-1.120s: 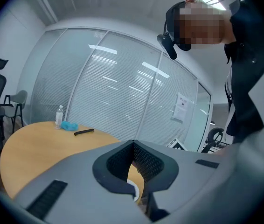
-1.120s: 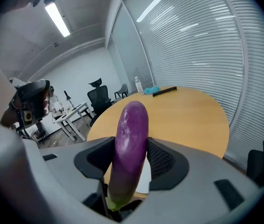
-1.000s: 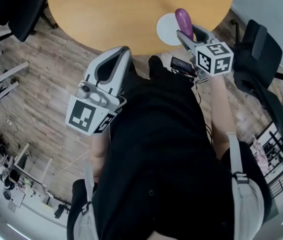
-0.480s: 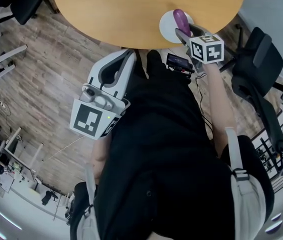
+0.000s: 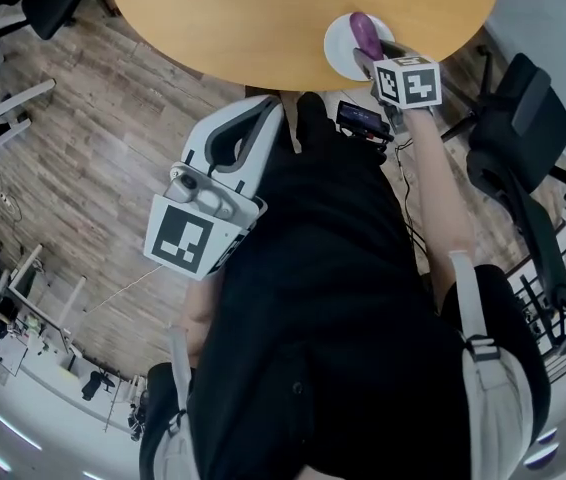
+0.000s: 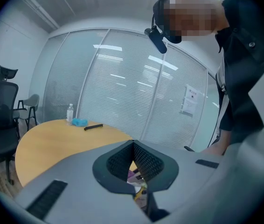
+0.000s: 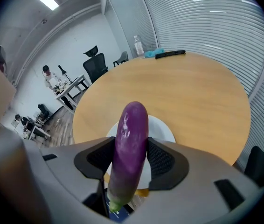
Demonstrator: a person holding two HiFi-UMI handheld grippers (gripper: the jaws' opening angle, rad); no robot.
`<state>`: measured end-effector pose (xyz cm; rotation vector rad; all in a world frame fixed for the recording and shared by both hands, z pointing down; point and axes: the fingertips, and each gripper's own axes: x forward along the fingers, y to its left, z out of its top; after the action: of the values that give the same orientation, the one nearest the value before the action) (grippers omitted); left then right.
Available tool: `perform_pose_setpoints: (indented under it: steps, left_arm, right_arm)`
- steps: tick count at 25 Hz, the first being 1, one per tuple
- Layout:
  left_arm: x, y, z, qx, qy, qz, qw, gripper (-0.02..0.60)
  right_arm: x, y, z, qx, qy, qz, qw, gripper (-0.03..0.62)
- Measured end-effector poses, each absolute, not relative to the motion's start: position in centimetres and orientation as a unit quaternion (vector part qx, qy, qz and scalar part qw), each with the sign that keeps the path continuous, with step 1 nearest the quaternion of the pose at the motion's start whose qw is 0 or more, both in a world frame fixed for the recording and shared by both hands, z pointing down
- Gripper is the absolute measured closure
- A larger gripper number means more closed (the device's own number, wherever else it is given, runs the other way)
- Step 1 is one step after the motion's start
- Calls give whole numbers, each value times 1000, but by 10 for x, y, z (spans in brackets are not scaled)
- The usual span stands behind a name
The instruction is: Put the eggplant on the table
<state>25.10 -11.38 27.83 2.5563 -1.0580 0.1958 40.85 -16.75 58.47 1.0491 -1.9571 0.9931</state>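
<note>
**At table edge: eggplant in grip**

By the torso, the left gripper [image 6: 133, 146] has its jaws together, holding nothing. Farther out, the right gripper [image 7: 131, 155] jaws clamp the purple eggplant [image 7: 132, 122] over a white plate [image 7: 163, 126] on the round wooden table [image 7: 192, 87].

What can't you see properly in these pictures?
- The eggplant, lower half: head view, covered by the right tongs.
- The plate, middle: right gripper view, behind the eggplant.
- The table, far side: head view, cut by top edge.
- The bottle, label: left gripper view, too small.
</note>
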Motion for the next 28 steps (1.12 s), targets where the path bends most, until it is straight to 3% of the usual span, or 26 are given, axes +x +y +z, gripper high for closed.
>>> perform_pose_setpoints:
  steps: [28]
  left_arm:
    - [238, -113, 280, 901, -388, 73, 182, 569]
  right_arm:
    - [410, -163, 602, 419, -723, 399, 378, 376]
